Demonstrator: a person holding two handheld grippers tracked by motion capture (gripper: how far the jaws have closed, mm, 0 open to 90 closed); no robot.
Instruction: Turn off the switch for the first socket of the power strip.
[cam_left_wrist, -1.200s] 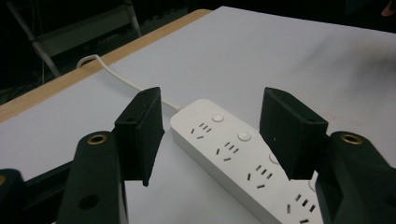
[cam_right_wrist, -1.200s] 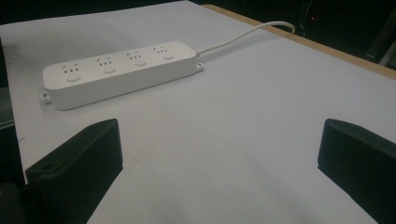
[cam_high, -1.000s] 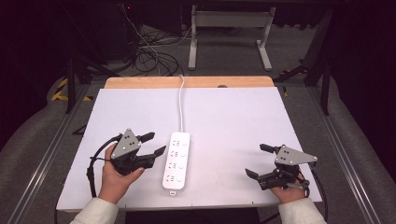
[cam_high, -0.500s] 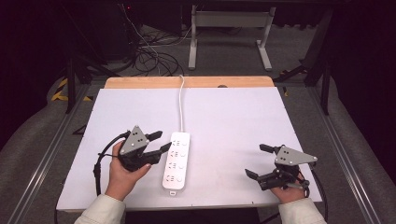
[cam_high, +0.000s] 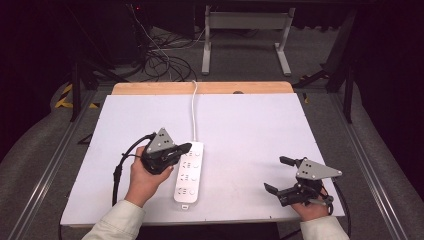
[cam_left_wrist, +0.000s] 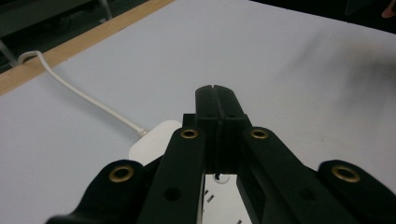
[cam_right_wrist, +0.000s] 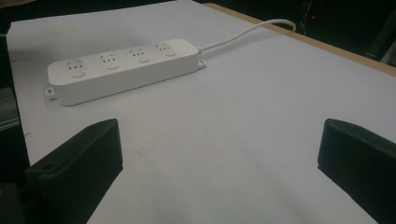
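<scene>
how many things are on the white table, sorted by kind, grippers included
power strip with its white cord: 1
left gripper, jaws shut over the strip: 1
right gripper, jaws open: 1
total: 3

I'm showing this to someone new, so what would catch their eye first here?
Probably the white power strip, lying lengthwise near the front middle of the white table, its cord running to the far edge. The left gripper, jaws shut, sits at the strip's far end; the right gripper rests open at the front right.
</scene>
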